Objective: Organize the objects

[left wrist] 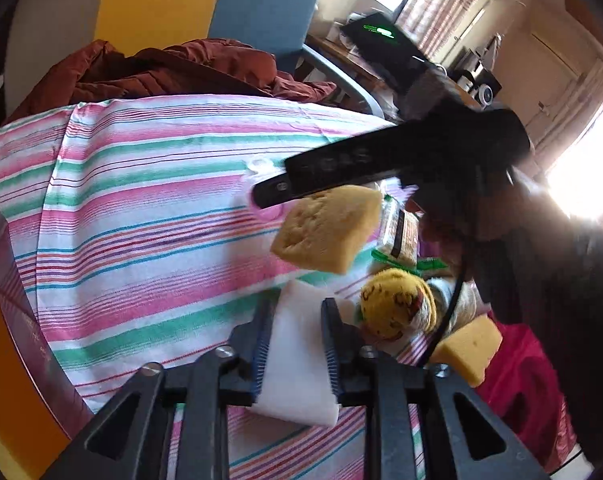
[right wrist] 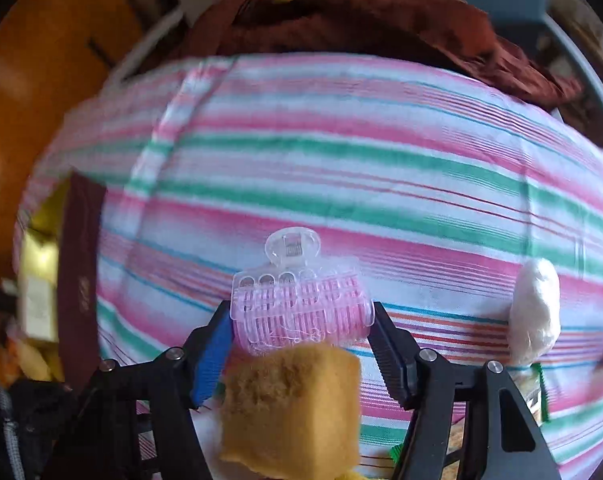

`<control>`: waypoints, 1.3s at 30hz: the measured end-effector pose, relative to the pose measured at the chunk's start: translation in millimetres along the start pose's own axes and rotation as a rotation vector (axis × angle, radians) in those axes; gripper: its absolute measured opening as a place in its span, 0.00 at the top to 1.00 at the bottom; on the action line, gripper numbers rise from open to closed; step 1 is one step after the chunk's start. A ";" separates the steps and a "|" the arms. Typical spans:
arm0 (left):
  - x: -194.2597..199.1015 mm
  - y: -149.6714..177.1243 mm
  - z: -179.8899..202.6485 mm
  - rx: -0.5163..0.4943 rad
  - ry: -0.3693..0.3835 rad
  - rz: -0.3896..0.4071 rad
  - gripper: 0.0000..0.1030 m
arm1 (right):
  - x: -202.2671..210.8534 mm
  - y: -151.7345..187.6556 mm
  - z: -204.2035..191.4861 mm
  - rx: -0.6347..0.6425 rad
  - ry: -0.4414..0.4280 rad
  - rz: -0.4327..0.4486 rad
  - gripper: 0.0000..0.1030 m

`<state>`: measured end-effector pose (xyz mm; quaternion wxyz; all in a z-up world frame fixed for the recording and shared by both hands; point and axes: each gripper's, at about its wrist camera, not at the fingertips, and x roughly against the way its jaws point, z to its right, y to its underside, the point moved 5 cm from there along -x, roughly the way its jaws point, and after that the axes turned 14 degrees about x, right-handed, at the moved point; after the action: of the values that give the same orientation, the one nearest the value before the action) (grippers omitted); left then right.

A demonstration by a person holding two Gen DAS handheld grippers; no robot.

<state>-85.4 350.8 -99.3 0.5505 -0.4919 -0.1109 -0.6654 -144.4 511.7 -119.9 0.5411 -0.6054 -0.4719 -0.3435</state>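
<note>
On the tablecloth [right wrist: 341, 152], your hair roller [right wrist: 301, 312] lies just behind a sponge [right wrist: 291, 404]. A wrapped lump [right wrist: 535, 312] sits well right of them, a jacket [right wrist: 361, 20] beyond the table.

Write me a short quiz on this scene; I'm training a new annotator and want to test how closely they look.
1. True or false: the left gripper has its fingers shut on a white block.
2. In the right wrist view, what lies on the striped cloth between the fingertips of the right gripper?
A. a pink hair roller
B. a metal spoon
C. a glass cup
3. How many yellow sponge pieces show in the left wrist view?

Key: 1 true; 2 A; 3 two.
</note>
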 end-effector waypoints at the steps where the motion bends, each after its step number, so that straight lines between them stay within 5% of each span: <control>1: -1.1 -2.3 -0.9 0.007 -0.003 0.000 0.75 | 3.5 1.9 5.6 -0.025 0.002 0.018 0.36; 7: 6.5 -16.8 2.6 0.063 0.068 0.006 0.47 | 36.9 6.0 12.1 -0.157 -0.130 0.199 0.36; 12: 22.2 -22.6 10.4 0.114 0.169 0.020 0.37 | 62.7 7.4 -7.9 -0.198 -0.253 0.345 0.36; 19: 39.7 -22.0 17.2 0.142 0.231 0.055 0.19 | 69.0 17.6 -39.5 -0.196 -0.333 0.401 0.36; 26: 57.3 -13.7 26.2 0.045 0.181 0.118 0.21 | 73.9 24.1 -70.9 -0.158 -0.400 0.398 0.36; 27: 60.3 -12.2 27.5 0.026 0.175 0.129 0.34 | 74.5 25.2 -74.6 -0.149 -0.392 0.393 0.36; 31: 68.5 -4.0 33.0 -0.063 0.136 0.161 0.48 | 79.8 31.4 -83.7 -0.149 -0.365 0.403 0.36; 39: 99.6 21.1 40.0 -0.137 0.124 0.208 0.52 | 88.3 35.6 -81.2 -0.189 -0.270 0.425 0.37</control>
<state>-37.4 308.5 -10.6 0.5873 -0.4950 0.0207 -0.6400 -75.0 450.9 -35.4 0.4743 -0.7791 -0.3679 -0.1807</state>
